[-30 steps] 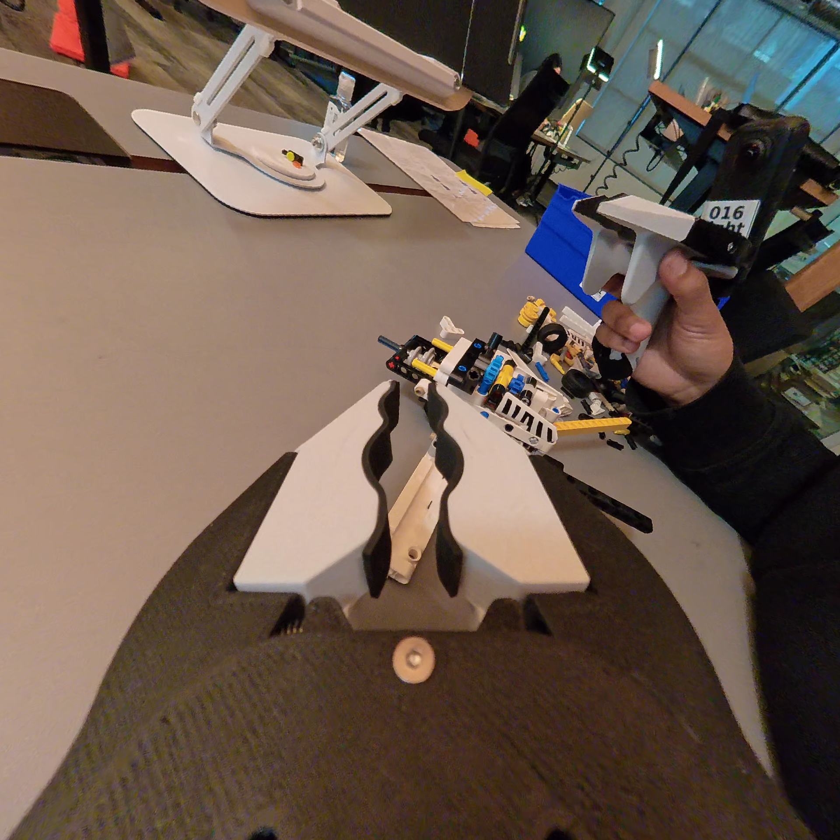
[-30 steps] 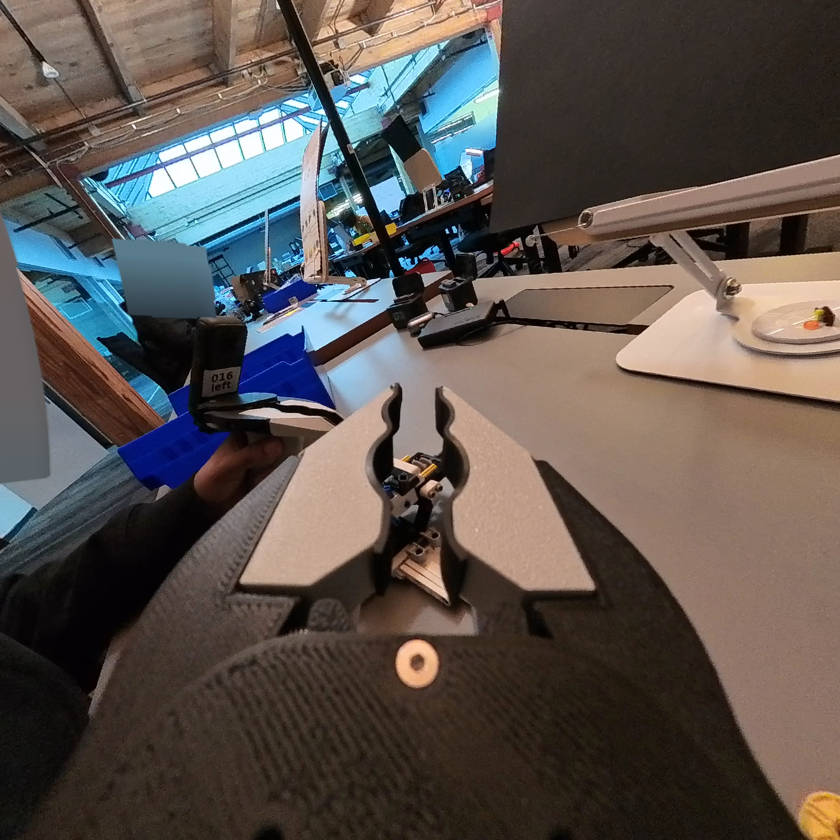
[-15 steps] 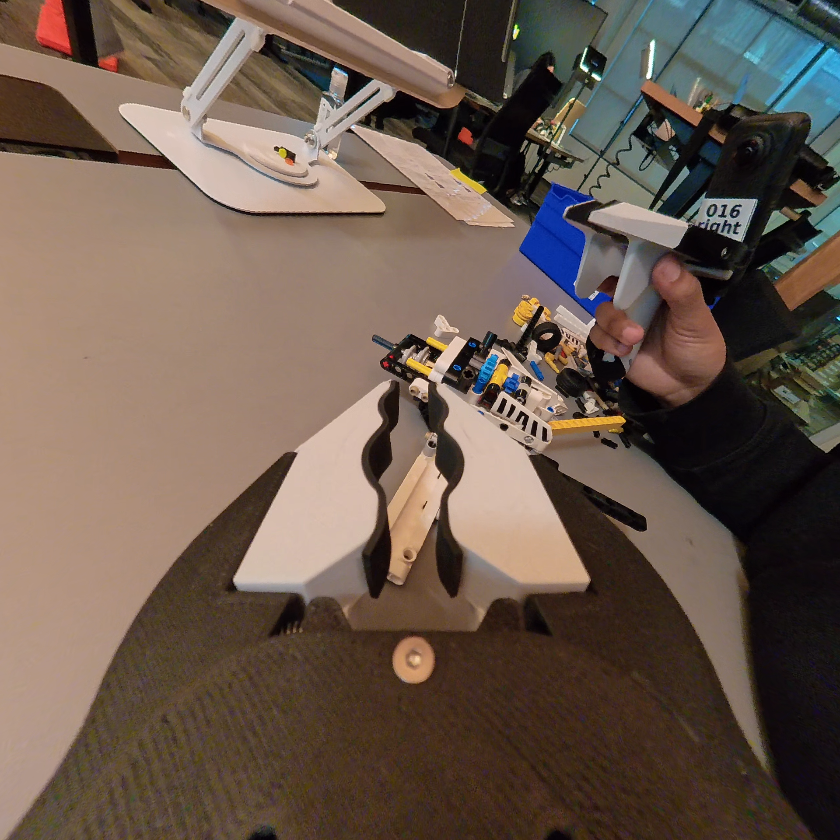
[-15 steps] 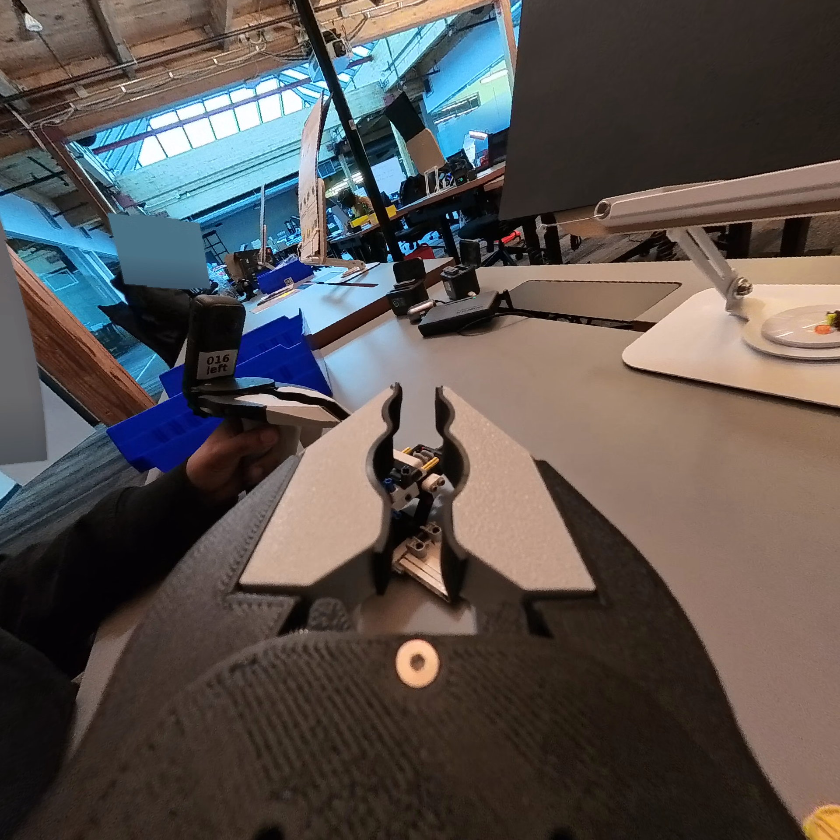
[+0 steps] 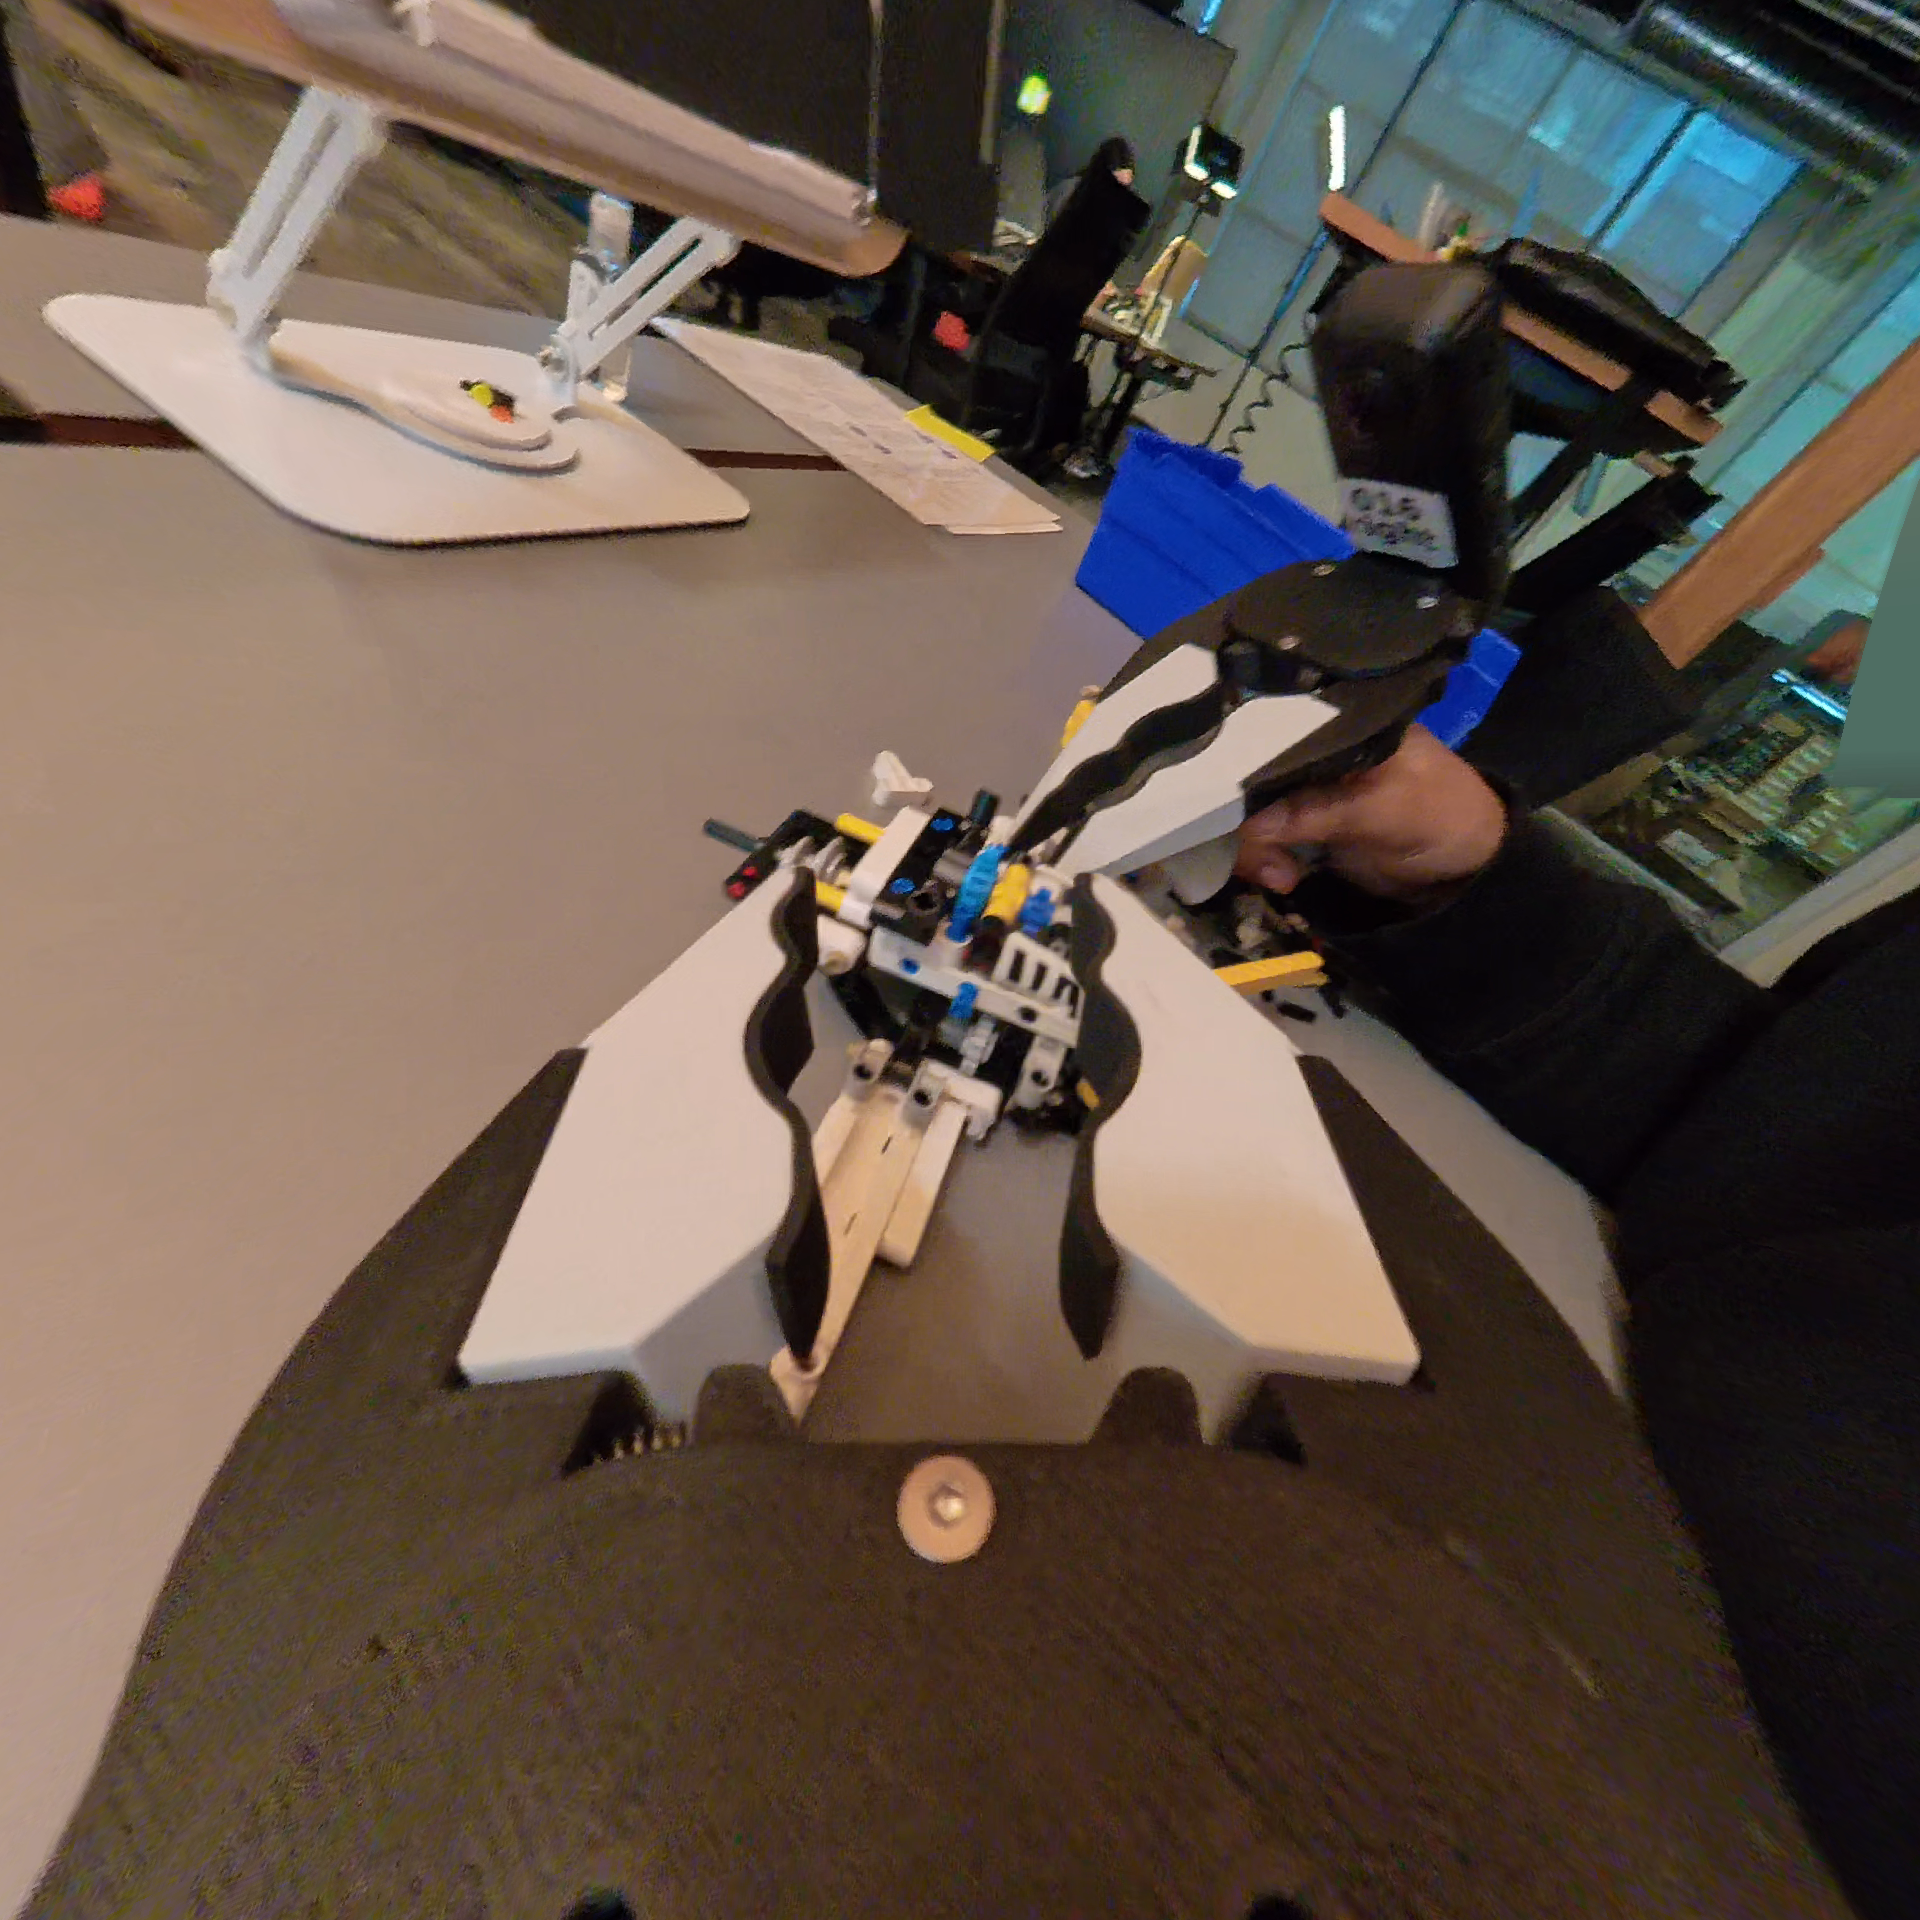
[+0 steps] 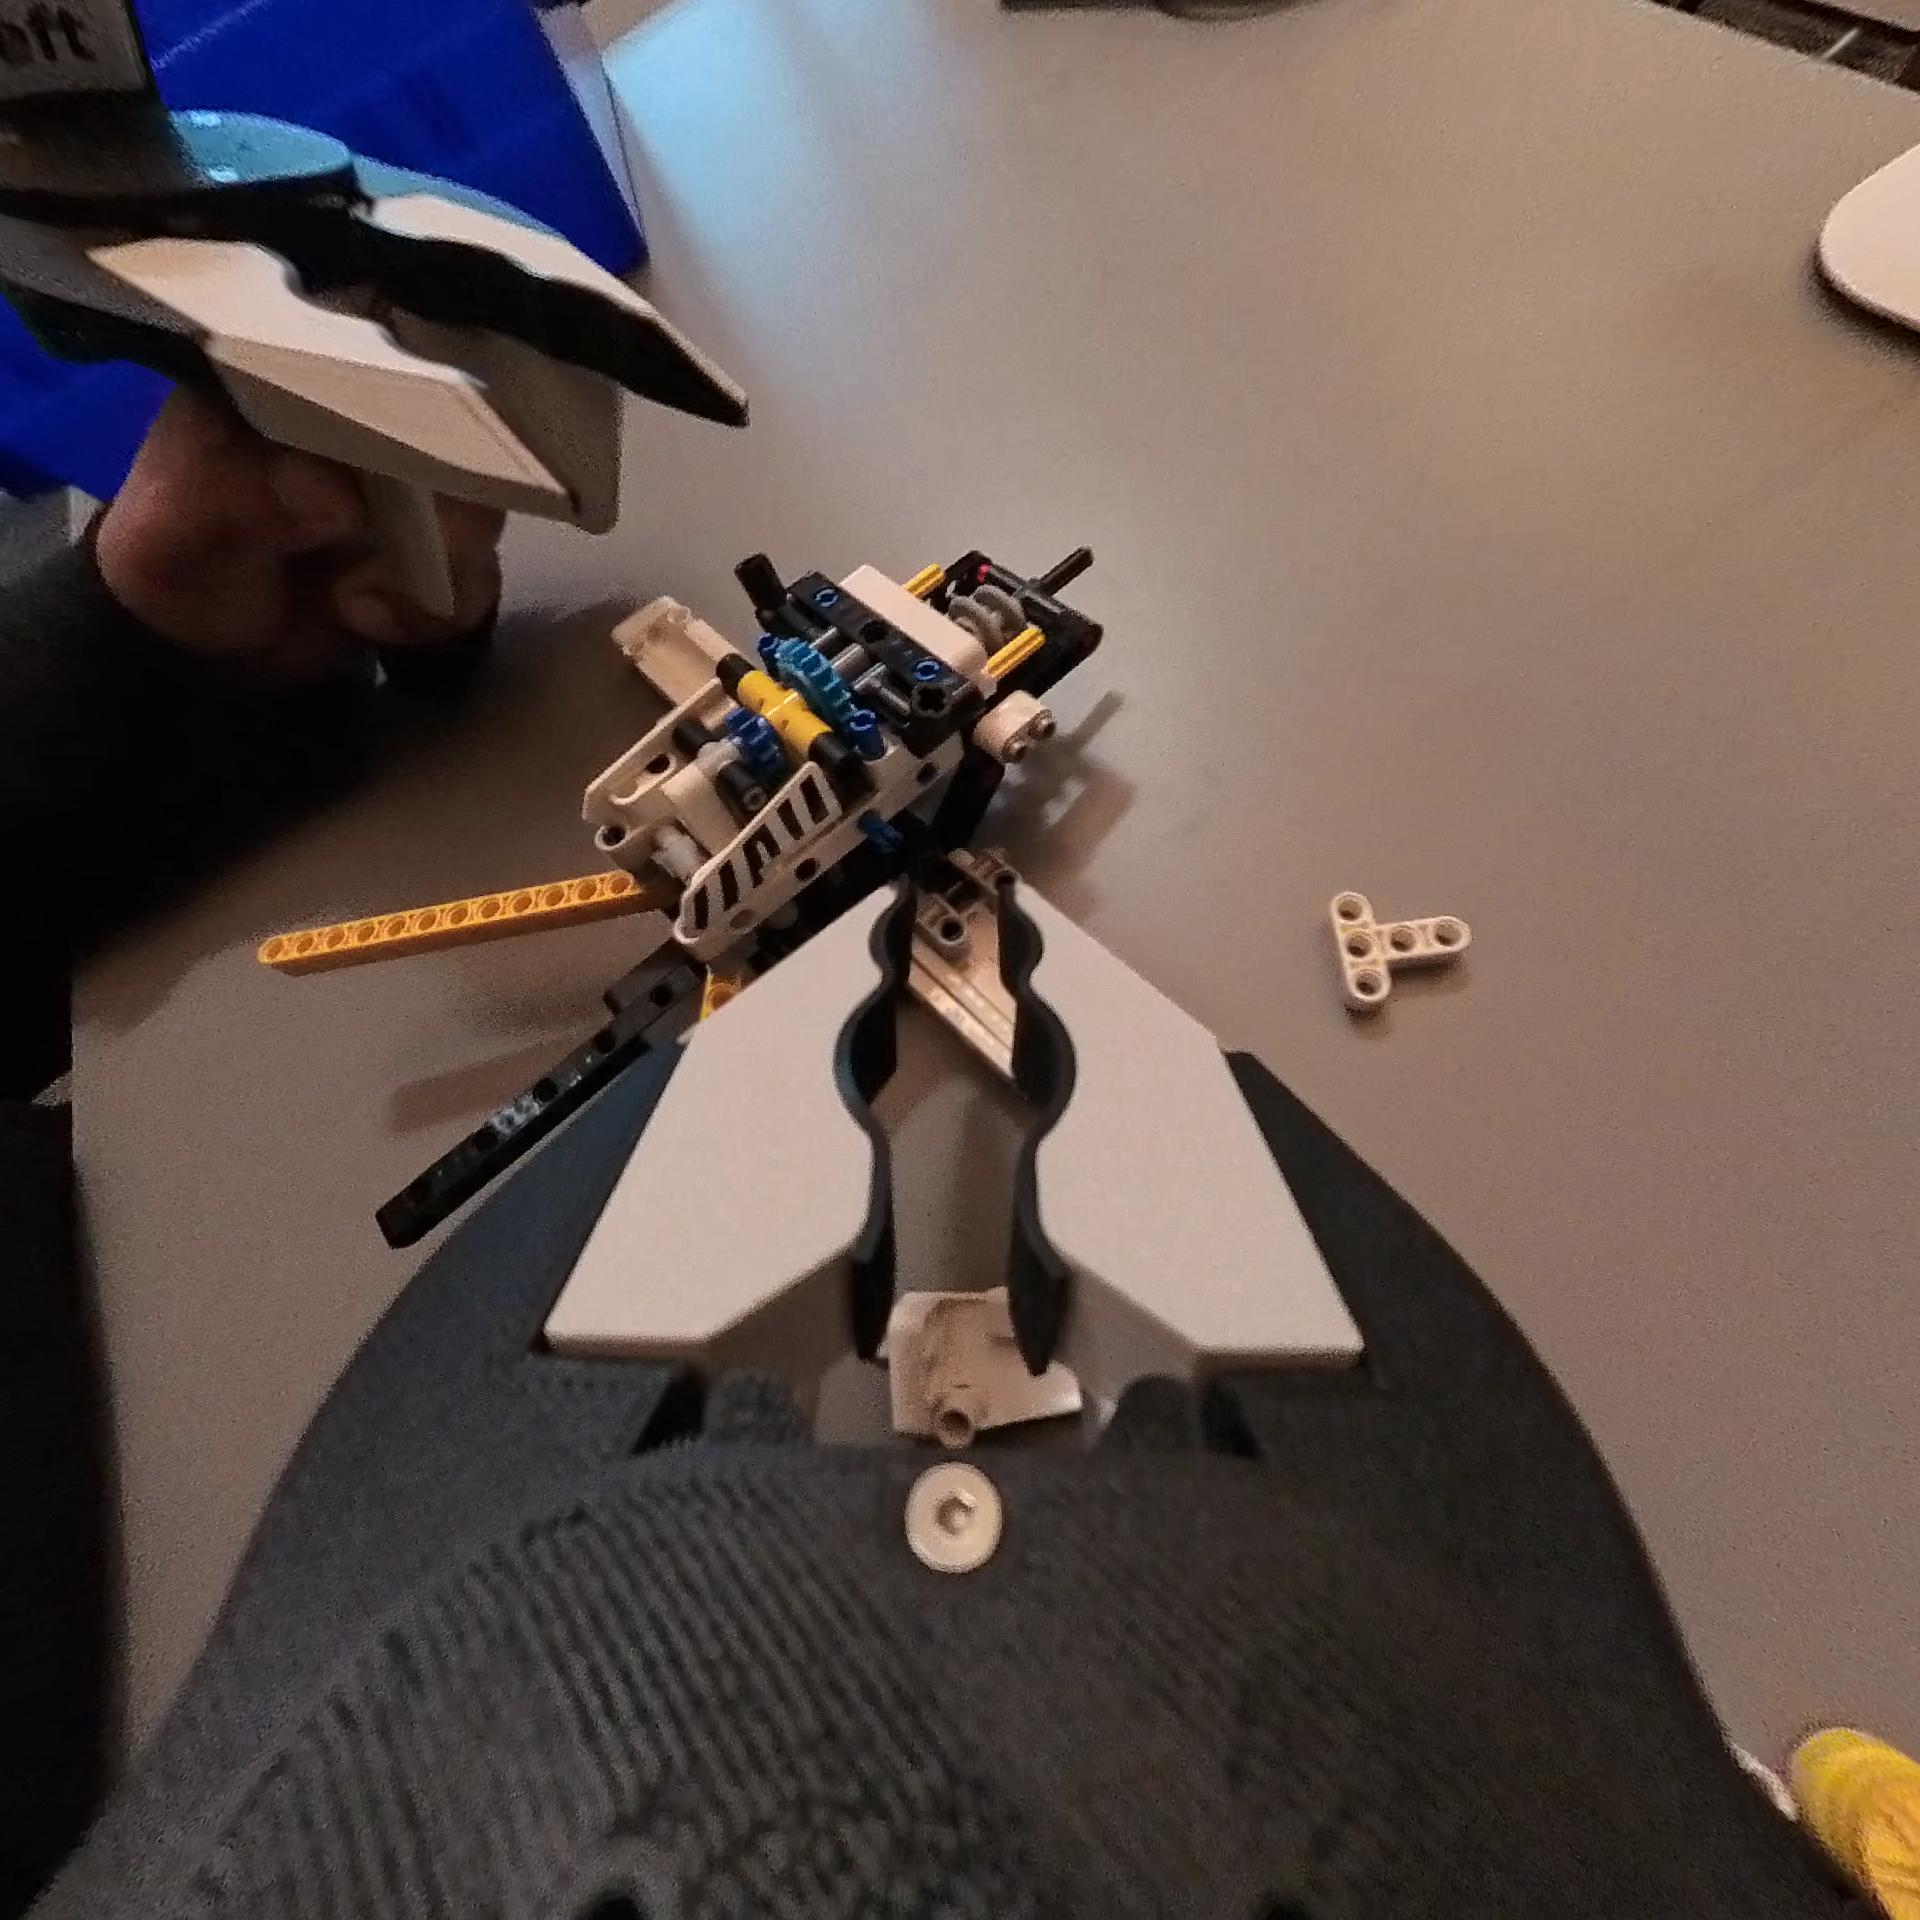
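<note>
while the right gripper (image 6: 951, 914) seemingly pinches the brick model's (image 6: 821, 748) grey strut, ease the spread left gripper (image 5: 940, 904) squarely toward twelve o'clock.

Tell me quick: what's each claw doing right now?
Left claw: open; white beam between its pads, ungripped.
Right claw: closed on the brick model's grey beam.

Two tools (image 5: 940, 894), one model (image 6: 831, 717), perhaps three loose beams (image 6: 447, 920).
</note>
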`<state>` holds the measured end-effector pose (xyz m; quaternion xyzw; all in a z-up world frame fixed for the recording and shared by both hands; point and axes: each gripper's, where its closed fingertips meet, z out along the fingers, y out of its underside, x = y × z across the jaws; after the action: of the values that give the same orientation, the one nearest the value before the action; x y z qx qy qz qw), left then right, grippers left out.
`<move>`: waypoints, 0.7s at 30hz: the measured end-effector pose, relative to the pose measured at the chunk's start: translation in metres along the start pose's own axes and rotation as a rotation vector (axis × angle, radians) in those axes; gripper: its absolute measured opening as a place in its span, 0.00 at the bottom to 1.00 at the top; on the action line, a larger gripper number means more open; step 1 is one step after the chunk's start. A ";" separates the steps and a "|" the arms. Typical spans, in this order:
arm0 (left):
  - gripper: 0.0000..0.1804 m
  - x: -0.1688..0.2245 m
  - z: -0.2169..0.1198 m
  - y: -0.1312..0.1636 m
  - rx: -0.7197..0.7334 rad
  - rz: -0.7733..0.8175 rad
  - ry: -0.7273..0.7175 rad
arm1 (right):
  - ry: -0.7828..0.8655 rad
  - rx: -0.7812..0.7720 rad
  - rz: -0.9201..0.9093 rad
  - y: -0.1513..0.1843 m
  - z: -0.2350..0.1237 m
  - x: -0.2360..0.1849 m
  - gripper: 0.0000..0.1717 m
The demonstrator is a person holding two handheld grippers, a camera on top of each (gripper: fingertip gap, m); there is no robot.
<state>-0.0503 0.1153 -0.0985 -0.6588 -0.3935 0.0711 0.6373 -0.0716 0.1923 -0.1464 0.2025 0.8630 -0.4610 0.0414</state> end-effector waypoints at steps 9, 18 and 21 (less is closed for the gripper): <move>0.33 0.022 0.033 0.007 -0.143 0.082 0.031 | -0.043 -0.081 -0.039 0.014 0.011 -0.006 0.09; 0.36 0.018 0.054 0.029 -0.331 0.272 -0.104 | -0.030 -0.180 -0.128 0.019 0.019 -0.004 0.06; 0.30 0.014 0.055 0.030 -0.341 0.319 -0.149 | -0.055 -0.216 -0.173 0.020 0.020 -0.010 0.05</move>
<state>-0.0606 0.1706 -0.1296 -0.8035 -0.3367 0.1518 0.4668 -0.0571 0.1829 -0.1713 0.1088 0.9203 -0.3728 0.0467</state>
